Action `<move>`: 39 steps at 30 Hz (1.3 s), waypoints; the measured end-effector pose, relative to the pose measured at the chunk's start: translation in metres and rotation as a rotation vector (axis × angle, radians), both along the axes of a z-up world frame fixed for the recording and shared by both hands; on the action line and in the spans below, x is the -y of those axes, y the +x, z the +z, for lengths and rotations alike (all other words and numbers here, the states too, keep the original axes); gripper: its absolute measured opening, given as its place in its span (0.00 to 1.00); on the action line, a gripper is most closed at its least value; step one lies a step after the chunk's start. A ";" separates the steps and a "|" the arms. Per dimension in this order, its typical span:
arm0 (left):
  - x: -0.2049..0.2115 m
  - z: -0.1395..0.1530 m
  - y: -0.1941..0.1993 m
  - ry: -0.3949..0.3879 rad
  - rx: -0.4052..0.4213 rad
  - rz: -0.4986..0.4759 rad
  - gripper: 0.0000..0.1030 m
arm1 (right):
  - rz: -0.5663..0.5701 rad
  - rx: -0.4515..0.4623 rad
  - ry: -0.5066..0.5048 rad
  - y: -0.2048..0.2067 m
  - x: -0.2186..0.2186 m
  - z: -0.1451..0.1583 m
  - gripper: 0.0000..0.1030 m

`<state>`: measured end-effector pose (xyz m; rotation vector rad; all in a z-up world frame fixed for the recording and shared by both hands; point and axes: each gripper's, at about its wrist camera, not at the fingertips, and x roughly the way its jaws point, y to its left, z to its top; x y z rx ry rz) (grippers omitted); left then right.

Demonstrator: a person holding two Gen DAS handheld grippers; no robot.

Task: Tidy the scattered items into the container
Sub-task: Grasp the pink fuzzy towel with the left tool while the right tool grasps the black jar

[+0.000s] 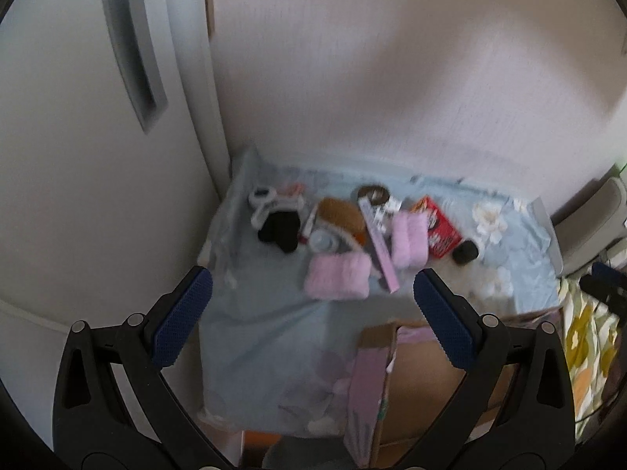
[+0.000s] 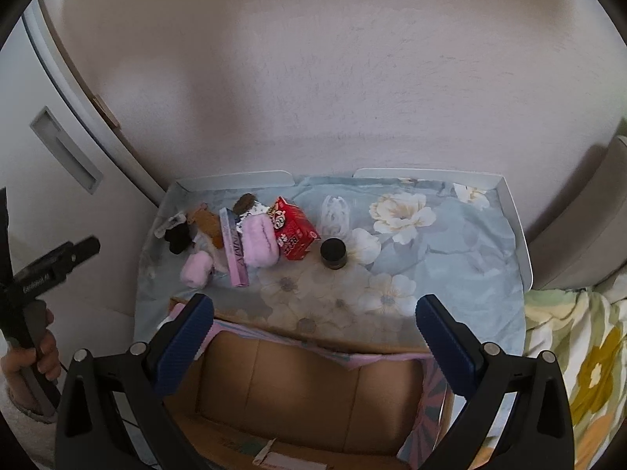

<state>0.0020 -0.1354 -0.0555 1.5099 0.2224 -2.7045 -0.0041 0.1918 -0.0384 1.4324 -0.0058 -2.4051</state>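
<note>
An open cardboard box [image 2: 309,387] with pink flaps sits at the near edge of a floral blue cloth [image 2: 431,258]; it also shows in the left wrist view [image 1: 423,384]. A pile lies at the far left: two pink fluffy items [image 1: 337,276] [image 2: 258,243], a long pink box [image 2: 233,252], a red snack box [image 2: 294,228], a brown item [image 1: 341,213], black socks [image 1: 280,229]. A small dark jar [image 2: 333,253] stands apart. My left gripper [image 1: 313,313] is open above the cloth. My right gripper [image 2: 313,333] is open above the box.
A white raised tray rim [image 2: 517,231] borders the cloth at the back and right. A white cabinet door [image 1: 78,156] stands on the left, a plain wall behind. A yellow-flowered fabric [image 2: 580,372] lies on the right.
</note>
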 end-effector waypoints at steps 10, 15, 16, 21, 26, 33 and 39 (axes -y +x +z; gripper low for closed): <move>-0.018 -0.074 -0.044 0.052 0.187 -0.094 0.99 | 0.048 0.130 0.071 -0.060 0.009 -0.045 1.00; -0.027 -0.110 -0.068 0.050 0.273 -0.125 0.99 | 0.079 0.241 0.103 -0.090 0.018 -0.084 1.00; -0.028 -0.116 -0.071 0.055 0.287 -0.127 0.99 | 0.086 0.262 0.124 -0.096 0.021 -0.092 1.00; -0.028 -0.136 -0.080 0.074 0.329 -0.128 0.99 | 0.111 0.364 0.167 -0.116 0.031 -0.132 0.97; -0.025 -0.143 -0.083 0.091 0.337 -0.122 0.94 | 0.131 0.410 0.221 -0.125 0.037 -0.154 0.91; -0.018 -0.149 -0.087 0.138 0.350 -0.102 0.81 | 0.147 0.436 0.242 -0.132 0.039 -0.167 0.83; -0.020 -0.155 -0.085 0.178 0.368 -0.115 0.66 | 0.159 0.481 0.255 -0.134 0.040 -0.181 0.55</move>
